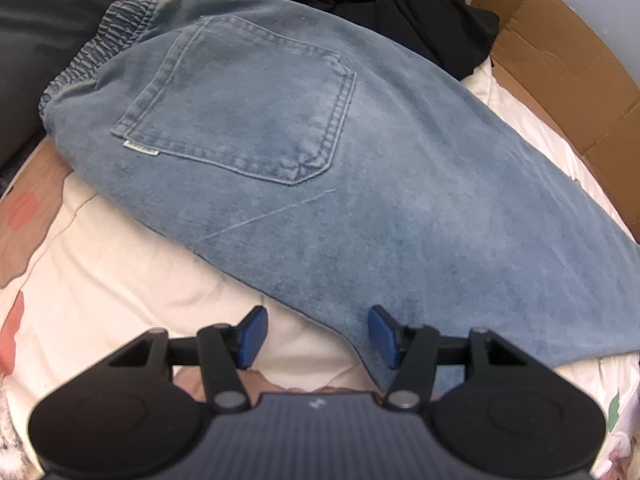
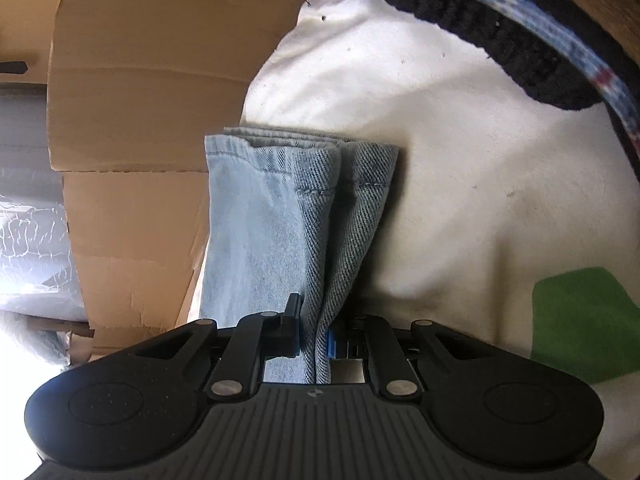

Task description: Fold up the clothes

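left wrist: jeans lie flat across the bed, pocket up, waistband at its far left edge; left gripper gapes wide, empty, at the near denim edge. right wrist: right gripper pinches the bunched leg hems. best keep both hems pinched together, lifting evenly.

Left tool: jaws spread wide, blue pads bare, nothing between them, held low and level. Right tool: jaws drawn in tight, pinching a bunched fold of jeans.
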The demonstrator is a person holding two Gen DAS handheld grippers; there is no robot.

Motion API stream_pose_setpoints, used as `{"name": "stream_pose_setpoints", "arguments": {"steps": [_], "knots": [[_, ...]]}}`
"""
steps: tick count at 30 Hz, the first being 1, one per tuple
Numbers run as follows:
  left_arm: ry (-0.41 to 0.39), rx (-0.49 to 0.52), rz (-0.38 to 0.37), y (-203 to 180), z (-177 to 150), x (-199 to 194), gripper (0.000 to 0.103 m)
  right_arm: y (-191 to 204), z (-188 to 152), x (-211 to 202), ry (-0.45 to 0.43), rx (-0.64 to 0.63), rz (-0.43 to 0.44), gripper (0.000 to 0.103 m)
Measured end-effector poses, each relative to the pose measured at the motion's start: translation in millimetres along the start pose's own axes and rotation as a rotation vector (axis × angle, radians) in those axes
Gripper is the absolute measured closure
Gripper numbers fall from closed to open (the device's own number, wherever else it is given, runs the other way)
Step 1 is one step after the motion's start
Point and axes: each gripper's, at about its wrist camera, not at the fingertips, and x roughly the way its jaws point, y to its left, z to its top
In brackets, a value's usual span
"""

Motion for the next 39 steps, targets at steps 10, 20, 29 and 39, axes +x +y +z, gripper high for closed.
{"name": "stream_pose_setpoints", "arguments": {"steps": [10, 20, 29, 39], "knots": [[-0.008, -0.009, -0.010, 0.6, -0.6, -4.1, 0.044, -0.9, 0.7, -9.1, 0.012, -0.020, 0.003, 0.094], [0.034, 0.018, -0.042, -0.5, 14.0, -11.3, 0.044, 10.2, 1.4, -22.4, -0.028, -0.077, 0.007, 0.096], [0.083, 0.162, -0.071, 6.1, 58.6, -40.9, 0.045, 22.0, 4.3, -23.2, -0.031, -0.110, 0.001, 0.096], [0.135, -0.040, -0.224, 20.1, 11.4, -10.0, 0.045, 31.5, 2.7, -27.9, -0.050, -0.142, 0.009, 0.096]]}}
